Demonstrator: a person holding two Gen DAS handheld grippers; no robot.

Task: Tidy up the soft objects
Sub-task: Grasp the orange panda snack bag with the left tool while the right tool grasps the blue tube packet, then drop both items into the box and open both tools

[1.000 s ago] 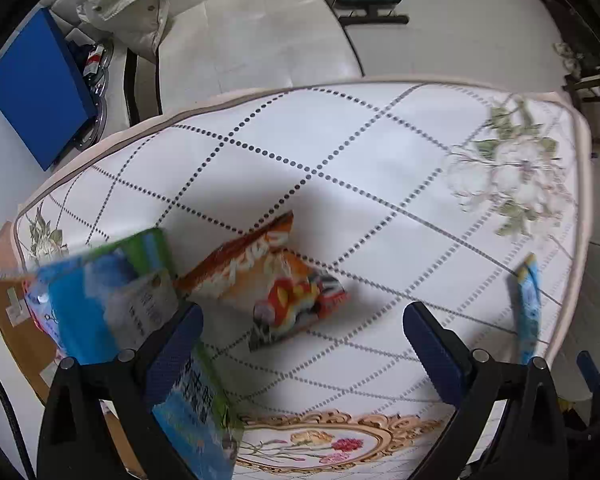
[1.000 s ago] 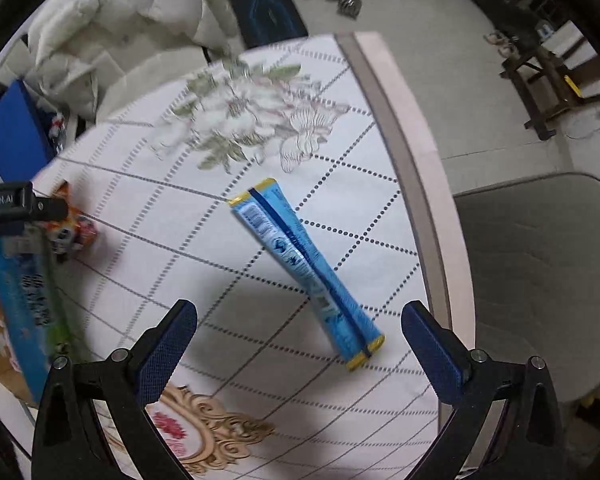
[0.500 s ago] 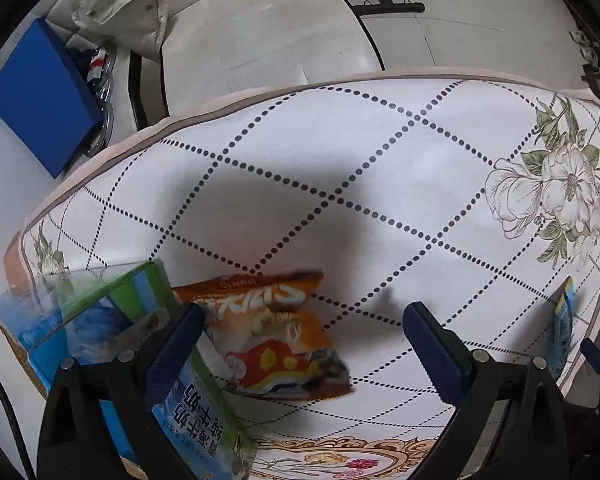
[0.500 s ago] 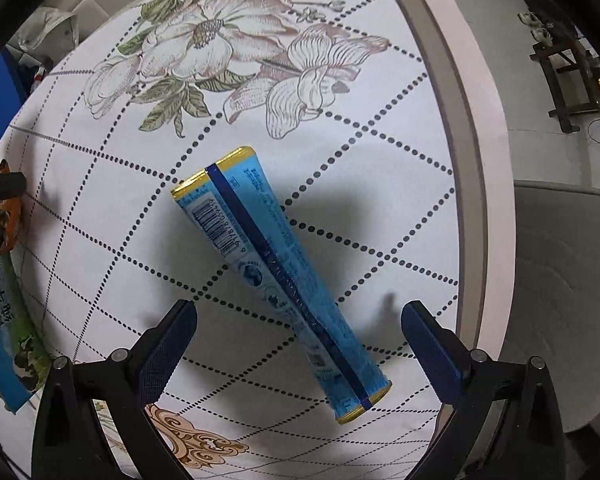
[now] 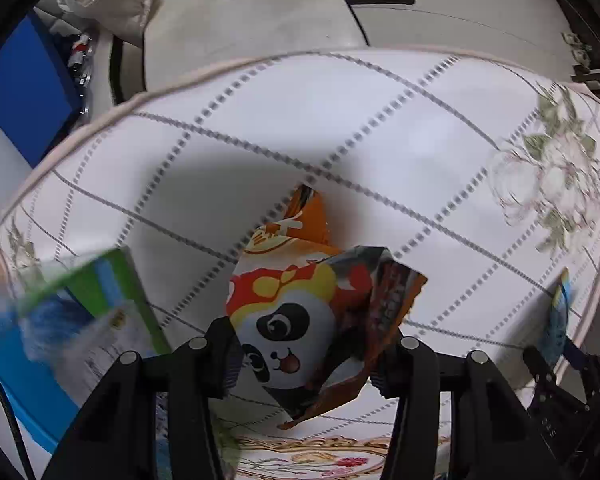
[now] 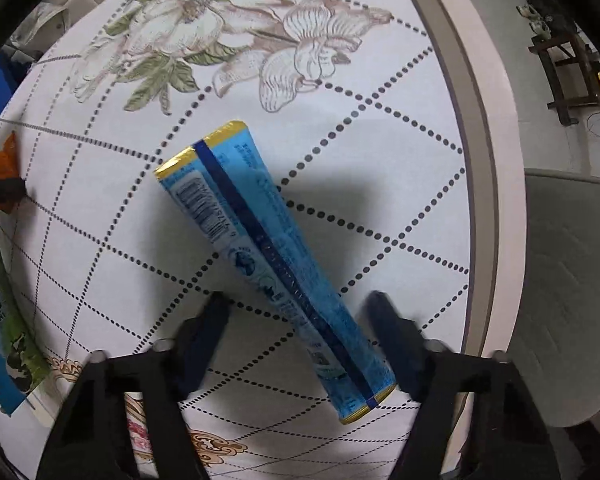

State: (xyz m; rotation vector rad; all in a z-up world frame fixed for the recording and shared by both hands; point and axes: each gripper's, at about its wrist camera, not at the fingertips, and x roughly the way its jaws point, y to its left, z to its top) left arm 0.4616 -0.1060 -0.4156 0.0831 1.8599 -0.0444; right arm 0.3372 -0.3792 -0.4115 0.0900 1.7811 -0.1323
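Observation:
My left gripper [image 5: 306,354] is shut on an orange snack bag with a panda face [image 5: 300,304], crumpled between the jaws just above the tablecloth. My right gripper [image 6: 300,330] is low over a long blue snack packet with gold ends [image 6: 272,256]; its jaws straddle the packet's near half, narrowed and blurred but with gaps on both sides. The blue packet [image 5: 558,320] also shows at the right edge of the left wrist view, and the orange bag [image 6: 2,160] at the left edge of the right wrist view.
A blue and green box [image 5: 80,320] lies left of the orange bag, also seen in the right wrist view [image 6: 0,320]. The round table [image 6: 476,152] wears a white diamond-pattern cloth with flowers. A grey chair [image 6: 572,280] stands right of it, a white sofa [image 5: 240,20] behind.
My left gripper dropped onto the orange bag and closed on it. My right gripper moved down over the blue packet and its jaws have narrowed around it.

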